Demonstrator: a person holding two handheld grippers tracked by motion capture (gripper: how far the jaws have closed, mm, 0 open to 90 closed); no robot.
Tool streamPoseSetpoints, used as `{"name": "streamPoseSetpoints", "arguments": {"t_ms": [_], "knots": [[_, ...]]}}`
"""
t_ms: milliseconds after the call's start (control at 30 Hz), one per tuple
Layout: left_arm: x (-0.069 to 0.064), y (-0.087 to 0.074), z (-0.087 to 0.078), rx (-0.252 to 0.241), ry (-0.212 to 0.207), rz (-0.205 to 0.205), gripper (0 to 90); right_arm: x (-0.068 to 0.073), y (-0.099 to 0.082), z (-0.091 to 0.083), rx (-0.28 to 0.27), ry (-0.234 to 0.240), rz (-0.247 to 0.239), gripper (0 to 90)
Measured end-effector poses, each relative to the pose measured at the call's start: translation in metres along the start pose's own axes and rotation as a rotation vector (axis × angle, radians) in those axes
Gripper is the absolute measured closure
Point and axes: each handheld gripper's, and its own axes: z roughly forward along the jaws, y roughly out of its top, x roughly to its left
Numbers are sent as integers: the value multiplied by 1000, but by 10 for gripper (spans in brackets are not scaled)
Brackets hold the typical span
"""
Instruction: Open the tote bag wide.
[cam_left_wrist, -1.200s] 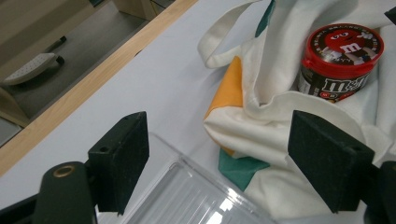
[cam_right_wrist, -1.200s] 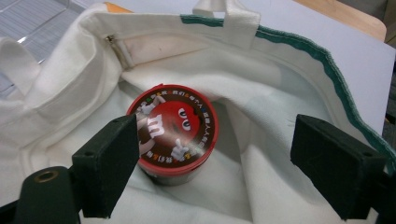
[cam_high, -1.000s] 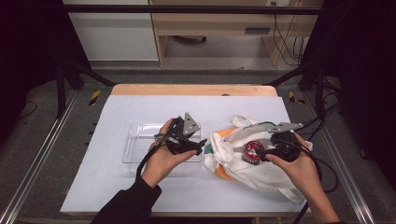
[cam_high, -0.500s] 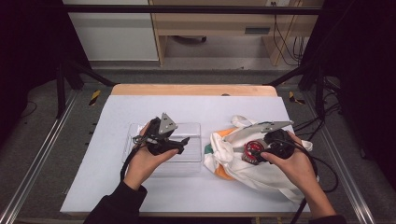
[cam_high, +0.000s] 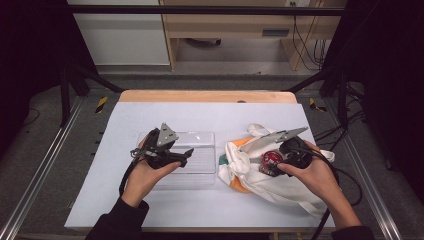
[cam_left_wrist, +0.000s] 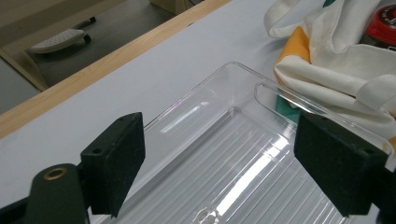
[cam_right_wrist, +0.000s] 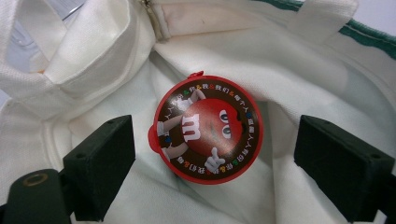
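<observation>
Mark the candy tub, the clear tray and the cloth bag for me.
candy tub (cam_right_wrist: 208, 129), right gripper view, middle of its red lid.
clear tray (cam_left_wrist: 243, 172), left gripper view, ribbed floor.
cloth bag (cam_high: 280, 187), high view, white side.

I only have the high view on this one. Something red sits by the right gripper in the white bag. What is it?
Observer: A round red lid with a cartoon candy character, lying in the cloth bag.
Reviewer: Is the right gripper closed on it?
Observer: No, its jaws stand open, one on each side of the lid, apart from it.
Reviewer: And the left gripper?
Observer: Open too, jaws over the ribbed floor of the clear tray, holding nothing.
</observation>
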Motion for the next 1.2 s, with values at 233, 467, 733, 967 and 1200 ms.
{"name": "streamPoseSetpoints", "arguments": {"t_ms": [233, 467, 733, 967, 1200], "knots": [[5, -7, -3, 4, 8, -20, 166, -6, 1, 0, 8, 7, -1, 154], [8, -10, -5, 9, 14, -23, 166, -5, 8, 3, 54, 37, -30, 150], [10, -11, -6, 9, 16, -24, 166, -4, 10, 10, 89, 48, -38, 151], [9, -12, -6, 12, 16, -20, 166, -3, 13, 15, 106, 37, -15, 146], [9, -13, -5, 17, 15, -18, 166, -2, 16, 25, 126, 36, 16, 147]]}}
